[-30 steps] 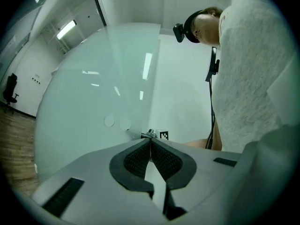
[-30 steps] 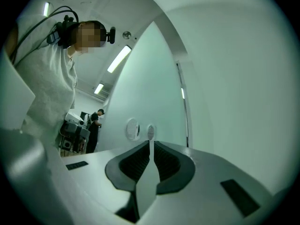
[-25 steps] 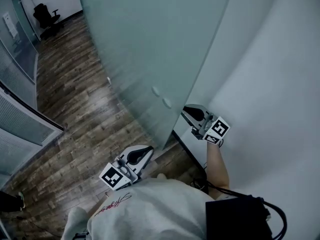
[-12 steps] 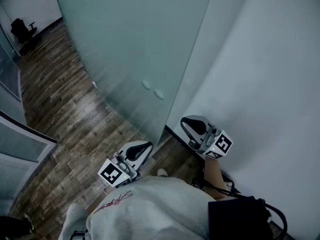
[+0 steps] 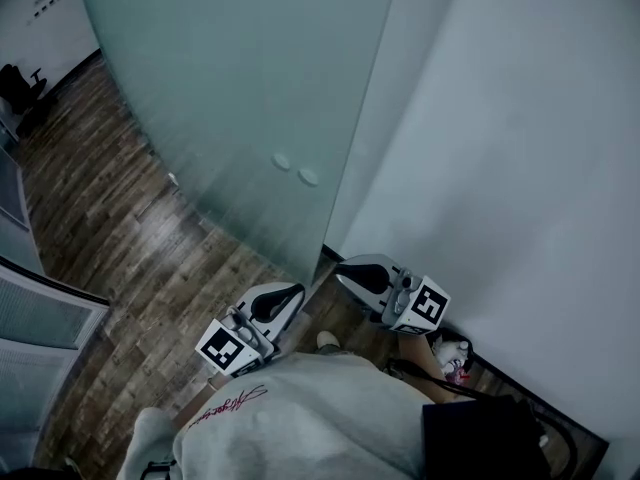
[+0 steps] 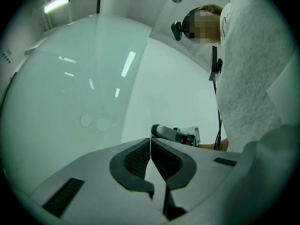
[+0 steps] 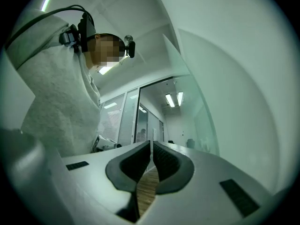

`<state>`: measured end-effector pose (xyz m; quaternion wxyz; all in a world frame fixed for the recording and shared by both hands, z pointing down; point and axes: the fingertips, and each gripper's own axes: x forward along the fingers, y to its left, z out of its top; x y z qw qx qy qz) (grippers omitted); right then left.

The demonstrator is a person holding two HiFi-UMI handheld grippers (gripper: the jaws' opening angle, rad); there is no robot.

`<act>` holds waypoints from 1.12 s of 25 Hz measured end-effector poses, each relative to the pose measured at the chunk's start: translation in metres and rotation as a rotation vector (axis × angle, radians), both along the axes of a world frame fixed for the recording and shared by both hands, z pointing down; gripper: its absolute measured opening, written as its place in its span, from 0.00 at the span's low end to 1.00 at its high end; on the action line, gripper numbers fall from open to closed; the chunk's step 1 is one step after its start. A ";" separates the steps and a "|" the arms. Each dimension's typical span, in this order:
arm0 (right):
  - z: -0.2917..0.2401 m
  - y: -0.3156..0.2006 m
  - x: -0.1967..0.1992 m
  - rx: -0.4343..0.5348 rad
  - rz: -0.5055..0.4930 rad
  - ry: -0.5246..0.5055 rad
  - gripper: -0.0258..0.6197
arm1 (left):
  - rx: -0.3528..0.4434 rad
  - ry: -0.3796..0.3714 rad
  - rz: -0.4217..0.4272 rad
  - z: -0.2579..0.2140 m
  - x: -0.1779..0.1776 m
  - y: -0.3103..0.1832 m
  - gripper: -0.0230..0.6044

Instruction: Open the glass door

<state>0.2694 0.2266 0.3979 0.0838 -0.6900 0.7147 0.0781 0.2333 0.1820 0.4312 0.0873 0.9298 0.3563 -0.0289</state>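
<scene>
The frosted glass door stands ahead of me, its free edge next to the white wall. Two round fittings sit on the pane near that edge; they also show in the left gripper view as round fittings. My right gripper is shut and empty, low down, a little short of the door's edge. My left gripper is also shut and empty, just left of it and pointing at the pane. In its own view the left gripper has its pads together, and the right gripper has its pads together too.
Wooden floor runs off to the left beyond the door. An office chair stands far back left. A partition with blinds lines the left side. A black bag hangs at my right hip.
My right gripper has drawn back from the door's edge toward my body and now sits lower in the picture. The left gripper has stayed in place.
</scene>
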 end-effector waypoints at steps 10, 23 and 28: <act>0.007 -0.014 -0.029 -0.022 -0.024 0.023 0.08 | 0.002 0.007 0.023 0.000 -0.015 -0.005 0.07; 0.014 -0.015 -0.028 -0.062 -0.009 0.053 0.07 | 0.002 0.006 0.017 0.004 -0.008 -0.001 0.07; 0.012 -0.016 -0.029 -0.060 -0.027 0.075 0.07 | 0.006 0.011 0.012 0.002 -0.007 0.000 0.07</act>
